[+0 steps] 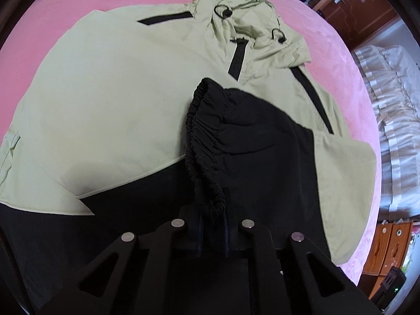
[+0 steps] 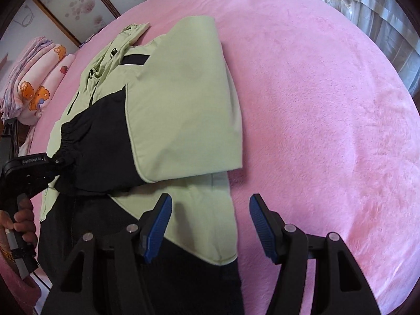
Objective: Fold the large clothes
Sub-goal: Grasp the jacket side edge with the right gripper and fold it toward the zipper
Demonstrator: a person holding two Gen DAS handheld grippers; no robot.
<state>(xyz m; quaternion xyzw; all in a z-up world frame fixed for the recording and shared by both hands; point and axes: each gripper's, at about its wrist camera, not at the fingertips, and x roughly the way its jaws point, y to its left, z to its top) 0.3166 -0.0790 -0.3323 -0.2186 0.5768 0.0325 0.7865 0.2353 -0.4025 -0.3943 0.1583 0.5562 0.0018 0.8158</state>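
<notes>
Jacket (image 1: 110, 99) is lying mid-bed (image 2: 328, 105), left gripper (image 1: 213, 232) jaws pinching the black cuff (image 1: 207, 141) to fold the sleeve inward, right gripper (image 2: 210, 225) hanging open and empty.

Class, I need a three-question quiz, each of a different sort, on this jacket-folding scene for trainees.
1. True or false: the left tongs are shut on the black elastic cuff.
2. What colour is the bed cover under the jacket?
3. The right tongs are: A) open, holding nothing; B) shut on the hood; C) shut on a pillow.

Key: 1 true; 2 pink; 3 A.
</notes>
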